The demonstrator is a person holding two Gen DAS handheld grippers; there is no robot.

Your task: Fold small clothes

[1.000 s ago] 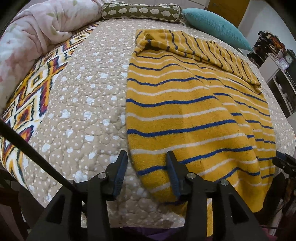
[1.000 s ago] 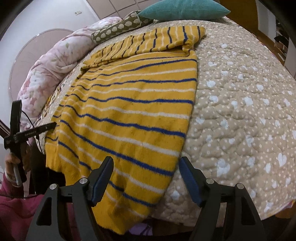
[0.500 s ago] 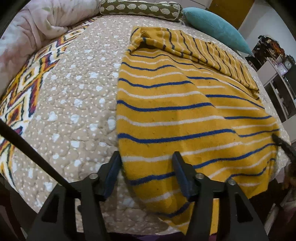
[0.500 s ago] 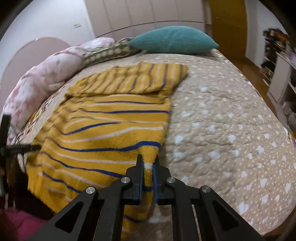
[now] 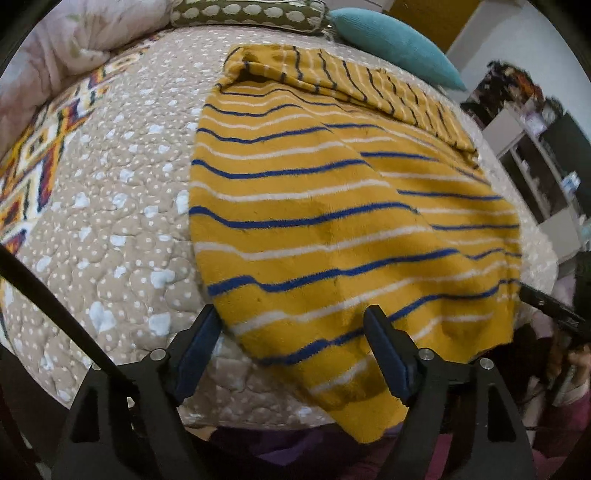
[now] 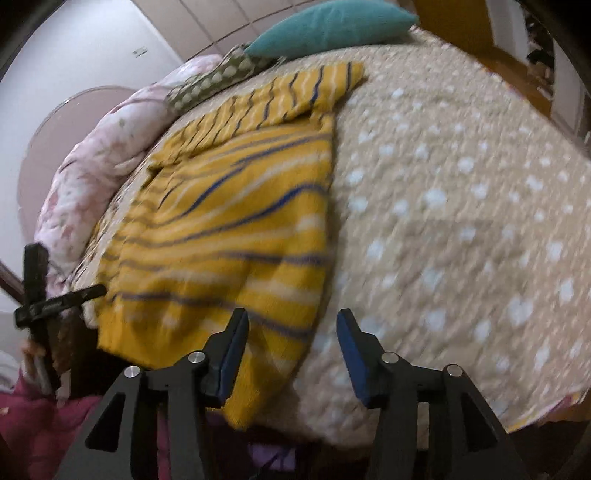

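A yellow knit garment with blue and white stripes (image 5: 332,206) lies spread on the bed, its near hem hanging over the bed's front edge. Its far end is folded over. My left gripper (image 5: 291,343) is open, its jaws either side of the hem's left corner, not closed on it. In the right wrist view the garment (image 6: 236,229) is blurred. My right gripper (image 6: 291,350) is open over the hem's right corner, the cloth edge between the jaws.
The bed has a beige dotted quilt (image 5: 110,229) (image 6: 461,221). A teal pillow (image 5: 391,40), a green patterned bolster (image 5: 247,14) and a pink floral duvet (image 6: 96,173) lie at the far end. Shelves (image 5: 535,158) stand to the right.
My right gripper was shut on the hem's right corner half a second ago and is now open. My left gripper has opened wider. The garment's near end has shifted and rumpled slightly.
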